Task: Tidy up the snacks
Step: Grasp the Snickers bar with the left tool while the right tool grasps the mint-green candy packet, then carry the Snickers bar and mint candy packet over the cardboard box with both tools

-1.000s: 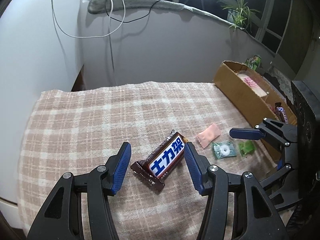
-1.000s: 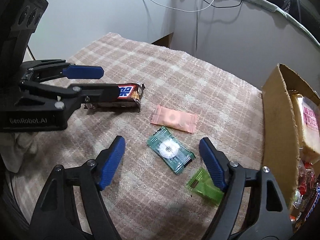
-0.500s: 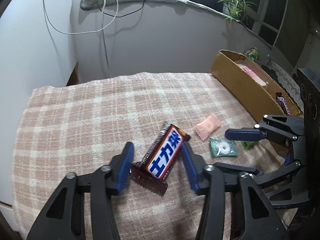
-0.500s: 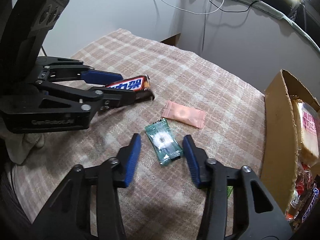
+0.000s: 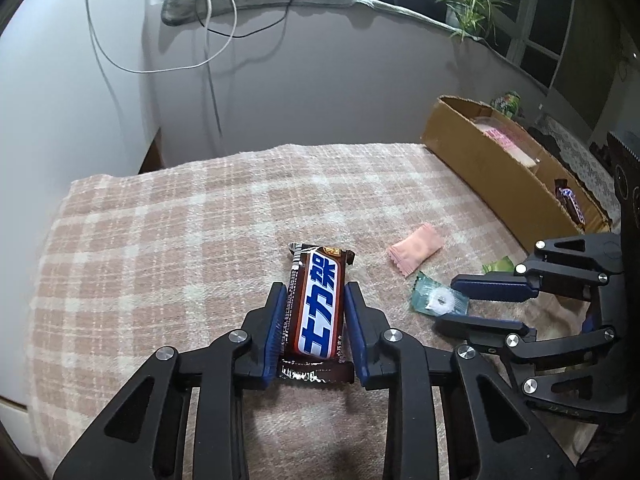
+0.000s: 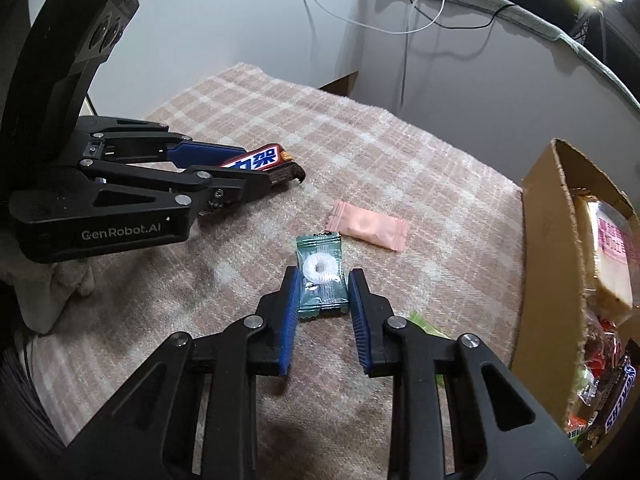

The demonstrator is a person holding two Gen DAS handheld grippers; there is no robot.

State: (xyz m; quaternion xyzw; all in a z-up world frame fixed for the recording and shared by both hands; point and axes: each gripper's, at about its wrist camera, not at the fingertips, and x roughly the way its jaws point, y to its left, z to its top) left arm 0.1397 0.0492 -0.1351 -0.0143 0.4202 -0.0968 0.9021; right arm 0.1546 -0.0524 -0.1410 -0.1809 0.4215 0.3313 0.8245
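Note:
My left gripper (image 5: 316, 300) is shut on a brown Snickers bar (image 5: 318, 308) with a blue and white label, its far end lifted off the plaid cloth; the bar also shows in the right wrist view (image 6: 260, 162). My right gripper (image 6: 322, 286) is shut on a green mint candy wrapper (image 6: 320, 276) that lies on the cloth; the wrapper also shows in the left wrist view (image 5: 438, 300). A pink candy packet (image 6: 366, 230) lies just beyond the mint. A light green wrapper (image 6: 420, 320) lies under my right finger.
An open cardboard box (image 6: 544, 248) with several snacks stands at the right edge of the table, also in the left wrist view (image 5: 492, 176). A plaid cloth (image 5: 160, 260) covers the table. White walls and hanging cables stand behind. A plant (image 5: 468, 0) sits on the sill.
Both grippers closed: the left onto the Snickers bar, turning and lifting it, the right onto the green mint wrapper after moving forward over it.

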